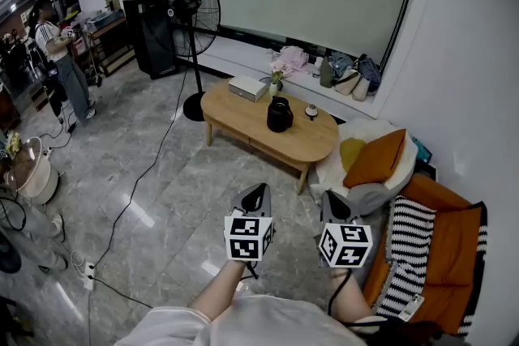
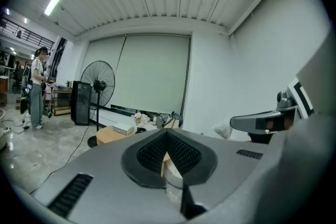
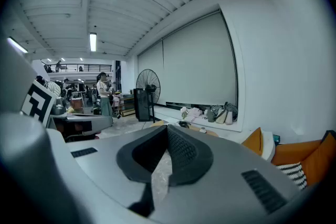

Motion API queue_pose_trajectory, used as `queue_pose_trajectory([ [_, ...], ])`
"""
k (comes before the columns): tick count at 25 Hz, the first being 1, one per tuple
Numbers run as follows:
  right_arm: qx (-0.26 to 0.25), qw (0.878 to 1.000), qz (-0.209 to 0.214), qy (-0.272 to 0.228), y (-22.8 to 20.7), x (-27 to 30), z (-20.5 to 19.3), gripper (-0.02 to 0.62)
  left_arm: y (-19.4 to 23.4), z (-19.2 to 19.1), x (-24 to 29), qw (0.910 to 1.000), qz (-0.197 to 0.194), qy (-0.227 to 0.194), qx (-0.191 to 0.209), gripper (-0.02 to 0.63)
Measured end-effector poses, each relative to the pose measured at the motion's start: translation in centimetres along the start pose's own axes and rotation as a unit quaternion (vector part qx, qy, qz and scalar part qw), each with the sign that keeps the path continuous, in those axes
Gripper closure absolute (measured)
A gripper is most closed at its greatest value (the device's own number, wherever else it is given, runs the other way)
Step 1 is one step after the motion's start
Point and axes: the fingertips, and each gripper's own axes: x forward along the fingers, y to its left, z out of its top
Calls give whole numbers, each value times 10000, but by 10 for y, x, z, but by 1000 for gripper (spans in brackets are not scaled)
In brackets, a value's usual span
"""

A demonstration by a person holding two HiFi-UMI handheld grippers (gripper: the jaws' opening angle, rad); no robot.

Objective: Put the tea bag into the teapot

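Teapot: the round black teapot [image 1: 280,114] sits on the oval wooden counter [image 1: 235,113], at 12 o'clock from you and well apart.
Tea bag: too small to tell from here; neither gripper holds it.
Left gripper [image 1: 259,190]: its fingers [image 2: 149,155] are pressed together, with nothing between.
Right gripper [image 1: 332,202]: its fingers [image 3: 184,152] are pressed together too, and empty.
Why held so: both grippers sit close to your body, likely because nothing is in reach.
Next: you probably need to walk to the counter first.
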Motion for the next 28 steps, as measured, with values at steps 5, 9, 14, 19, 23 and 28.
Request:
queue_pose_trajectory([
  [5, -60, 10000, -13, -57, 7, 3, 2, 561, 7, 5, -2, 10000, 3, -88, -47, 601],
  [9, -77, 9999, -55, -94, 13, 6, 5, 561, 14, 9, -3, 9999, -13, -145, -10, 601],
  [14, -21, 9999, -78, -87, 21, 12, 8, 561, 26, 15, -3, 9998, -47, -200, 52, 601],
  [19, -74, 9998, -183, -54, 28, 14, 9, 561, 37, 13, -1, 9998, -108, -184, 23, 601],
  [23, -82, 9997, -241, 14, 30, 15, 5, 561, 45, 8, 3, 9998, -114, -177, -71, 601],
  [28, -33, 9994, -331, 125, 25, 25, -3, 561, 53, -6, 11, 9998, -121, -39, -162, 601],
])
